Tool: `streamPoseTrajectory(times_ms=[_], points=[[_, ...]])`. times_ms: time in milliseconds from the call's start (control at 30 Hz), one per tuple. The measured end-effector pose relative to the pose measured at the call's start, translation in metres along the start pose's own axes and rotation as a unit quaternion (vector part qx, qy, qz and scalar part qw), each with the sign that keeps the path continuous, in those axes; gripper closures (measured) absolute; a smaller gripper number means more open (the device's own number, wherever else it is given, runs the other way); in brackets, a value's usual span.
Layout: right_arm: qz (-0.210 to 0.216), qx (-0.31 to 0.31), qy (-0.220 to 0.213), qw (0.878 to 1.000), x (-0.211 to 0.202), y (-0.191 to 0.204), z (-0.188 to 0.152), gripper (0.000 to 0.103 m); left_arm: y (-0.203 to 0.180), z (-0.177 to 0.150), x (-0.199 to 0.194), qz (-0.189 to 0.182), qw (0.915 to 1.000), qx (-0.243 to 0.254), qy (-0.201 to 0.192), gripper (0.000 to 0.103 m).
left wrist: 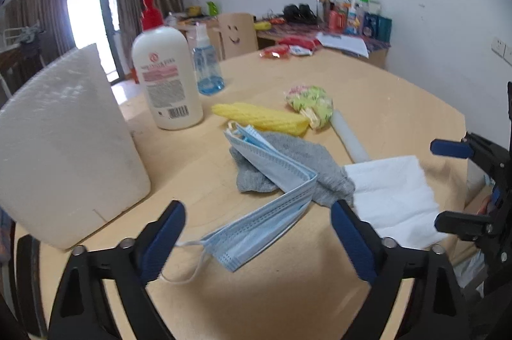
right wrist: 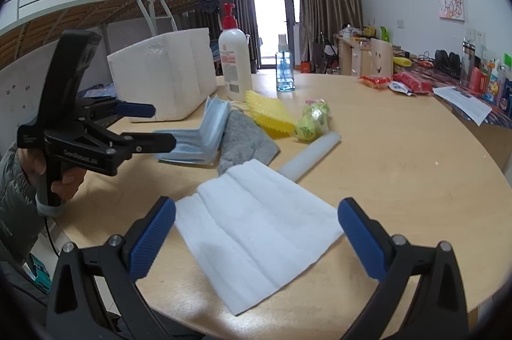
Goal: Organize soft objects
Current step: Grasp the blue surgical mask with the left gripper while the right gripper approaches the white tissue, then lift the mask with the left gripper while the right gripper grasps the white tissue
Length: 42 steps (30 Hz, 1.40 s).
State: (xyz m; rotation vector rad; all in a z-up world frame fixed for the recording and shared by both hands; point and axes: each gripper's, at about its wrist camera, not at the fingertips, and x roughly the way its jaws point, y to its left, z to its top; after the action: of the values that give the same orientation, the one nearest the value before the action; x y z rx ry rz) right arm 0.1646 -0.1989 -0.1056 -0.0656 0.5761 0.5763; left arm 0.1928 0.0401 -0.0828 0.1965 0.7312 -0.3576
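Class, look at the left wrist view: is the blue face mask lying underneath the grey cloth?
No. The face mask lies draped on top of the grey cloth, crossing over it.

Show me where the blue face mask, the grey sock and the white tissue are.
blue face mask [left wrist: 272, 176]: left wrist view, on its pleated middle.
grey sock [right wrist: 246, 135]: right wrist view, on its bare middle.
white tissue [right wrist: 259, 228]: right wrist view, on its centre.

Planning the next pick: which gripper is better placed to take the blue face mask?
Left. The left gripper has open jaws straddling the pleated blue face mask, while the right gripper faces the white tissue sheet.
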Motion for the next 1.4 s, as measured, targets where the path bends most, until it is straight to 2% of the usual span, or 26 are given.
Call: streamPoseTrajectory(times_ms=[233,467,500,633,700,733,833,867,1067,1300,1367,1400], points=[[-0.016,-0.002,0.018,1.0,0.007,-0.003,-0.001,0.001,0.002,-0.005,0.011,-0.056,0.9979,0.02,0.024,0.024],[-0.019,-0.002,0.022,1.0,0.012,-0.001,0.002,0.001,0.01,-0.009,0.027,-0.086,0.9937,0.01,0.071,0.058],[-0.018,-0.003,0.021,1.0,0.012,0.0,0.003,0.001,0.012,-0.01,0.029,-0.087,0.9932,0.005,0.077,0.059],[-0.018,-0.01,0.021,1.0,0.011,0.004,0.002,0.001,0.011,-0.011,0.025,-0.097,0.9925,0.004,0.075,0.06],[-0.016,-0.01,0.021,1.0,0.011,0.005,0.002,0.001,0.007,-0.011,0.025,-0.088,0.9935,0.012,0.072,0.067],[-0.018,-0.009,0.023,1.0,0.011,0.004,0.0,0.001,0.006,-0.012,0.024,-0.088,0.9935,0.014,0.071,0.073],[-0.018,-0.008,0.029,0.999,0.013,0.004,-0.002,0.001,0.007,-0.012,0.024,-0.105,0.992,0.008,0.069,0.089],[-0.019,-0.009,0.03,0.999,0.013,0.004,-0.003,0.001,0.009,-0.012,0.023,-0.109,0.992,0.002,0.064,0.091],[-0.02,-0.037,0.046,0.998,0.016,0.011,-0.006,0.001,0.012,-0.011,0.016,-0.11,0.993,-0.005,0.041,0.095],[-0.017,-0.088,0.082,0.993,0.024,0.03,-0.018,0.028,0.017,-0.008,0.005,-0.106,0.9943,-0.011,0.008,0.095],[-0.006,-0.086,0.085,0.993,0.023,0.032,-0.018,0.037,0.017,-0.008,0.004,-0.104,0.9946,-0.011,0.004,0.095],[0.001,-0.084,0.09,0.992,0.023,0.032,-0.018,0.045,0.017,-0.008,0.004,-0.103,0.9947,-0.01,0.002,0.095]])
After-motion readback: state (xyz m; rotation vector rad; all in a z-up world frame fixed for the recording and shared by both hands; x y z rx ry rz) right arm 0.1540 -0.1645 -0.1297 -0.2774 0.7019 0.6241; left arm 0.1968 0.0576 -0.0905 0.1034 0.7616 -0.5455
